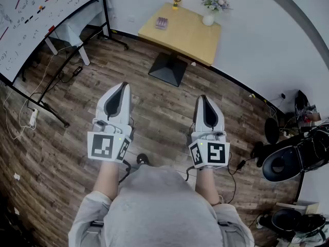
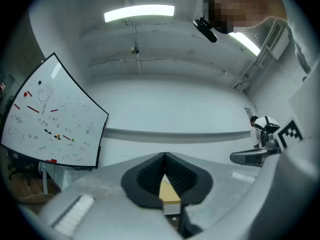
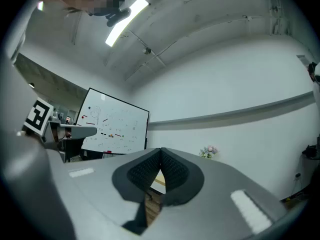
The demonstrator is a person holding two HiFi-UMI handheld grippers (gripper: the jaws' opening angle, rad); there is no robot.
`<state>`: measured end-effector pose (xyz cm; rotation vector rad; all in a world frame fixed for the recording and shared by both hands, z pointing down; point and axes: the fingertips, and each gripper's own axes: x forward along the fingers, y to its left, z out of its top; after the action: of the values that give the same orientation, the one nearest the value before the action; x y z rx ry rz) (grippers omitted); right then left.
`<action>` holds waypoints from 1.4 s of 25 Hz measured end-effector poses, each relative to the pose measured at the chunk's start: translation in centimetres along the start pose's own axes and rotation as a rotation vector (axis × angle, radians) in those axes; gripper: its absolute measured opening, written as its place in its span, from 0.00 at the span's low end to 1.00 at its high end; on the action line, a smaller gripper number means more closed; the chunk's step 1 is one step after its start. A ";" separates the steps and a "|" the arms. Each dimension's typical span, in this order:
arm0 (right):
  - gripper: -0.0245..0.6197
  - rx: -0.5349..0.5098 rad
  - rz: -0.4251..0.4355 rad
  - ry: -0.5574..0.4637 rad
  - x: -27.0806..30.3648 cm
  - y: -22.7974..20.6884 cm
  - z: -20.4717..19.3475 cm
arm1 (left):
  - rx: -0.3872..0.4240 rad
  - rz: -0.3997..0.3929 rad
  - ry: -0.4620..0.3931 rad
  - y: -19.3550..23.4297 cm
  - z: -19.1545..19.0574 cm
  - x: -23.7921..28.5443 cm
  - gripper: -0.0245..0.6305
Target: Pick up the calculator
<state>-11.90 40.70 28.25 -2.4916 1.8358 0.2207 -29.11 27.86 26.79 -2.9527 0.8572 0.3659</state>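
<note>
1. Two white handheld grippers are held side by side over the dark wood-plank floor (image 1: 159,117). The left gripper (image 1: 123,85) has its jaws pressed together on nothing, and so does the right gripper (image 1: 203,98).
2. One light wooden square table (image 1: 190,40) stands well beyond them.
3. One small purplish rectangular calculator (image 1: 162,22) lies by the table's far-left edge.
4. One small yellow object (image 1: 177,2) sits at the table's far corner, and one white vase of flowers (image 1: 208,17) at its right corner.

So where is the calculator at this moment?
Head view, top centre: the calculator lies on the light wooden table near its left corner, left of the white flower vase, untouched.
</note>
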 end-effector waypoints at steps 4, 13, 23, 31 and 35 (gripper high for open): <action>0.04 0.001 0.000 0.000 -1.3 -0.3 0.2 | -0.008 0.003 0.006 -1.1 0.1 -0.7 0.05; 0.04 0.004 -0.001 -0.004 -2.7 -0.5 0.7 | -0.007 0.000 0.011 -2.3 0.5 -1.5 0.05; 0.04 0.000 0.011 -0.014 -1.7 -0.8 0.7 | 0.000 -0.009 0.006 -2.3 0.4 -0.3 0.05; 0.04 0.008 0.009 -0.038 0.7 -0.6 0.9 | 0.001 -0.029 0.000 -0.8 0.1 1.8 0.05; 0.04 0.001 0.003 -0.051 2.1 -0.3 0.9 | 0.013 -0.044 -0.012 0.3 0.3 2.8 0.05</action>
<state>-11.13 38.91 27.10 -2.4590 1.8197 0.2799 -27.01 26.20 25.87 -2.9490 0.7890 0.3739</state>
